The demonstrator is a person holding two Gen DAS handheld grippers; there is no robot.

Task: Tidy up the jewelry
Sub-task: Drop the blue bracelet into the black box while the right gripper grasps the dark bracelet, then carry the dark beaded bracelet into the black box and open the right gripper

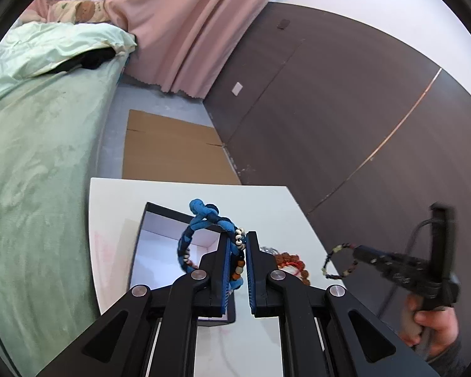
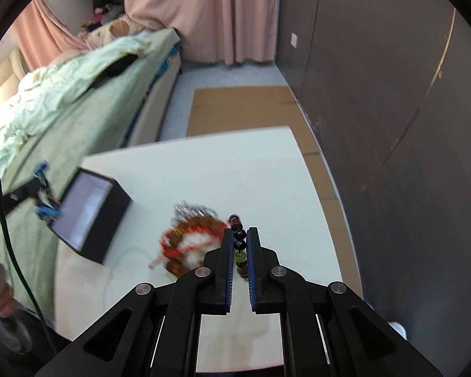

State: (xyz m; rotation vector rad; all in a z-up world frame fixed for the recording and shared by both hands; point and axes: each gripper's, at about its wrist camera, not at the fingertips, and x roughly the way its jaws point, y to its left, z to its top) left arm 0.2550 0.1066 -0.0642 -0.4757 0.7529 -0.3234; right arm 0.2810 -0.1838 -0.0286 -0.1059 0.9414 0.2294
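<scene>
My left gripper is shut on a blue braided bracelet with white and orange beads, held above the open black box with a white inside. My right gripper is shut on a dark beaded bracelet; in the left wrist view the bracelet hangs from that gripper, off to the right of the table. A pile of jewelry, with brown beads, red cord and a silver chain, lies on the white table between box and right gripper.
A bed with green bedding runs along the left side of the table. Flat cardboard lies on the floor beyond the table. A dark wall panel stands to the right, pink curtains at the back.
</scene>
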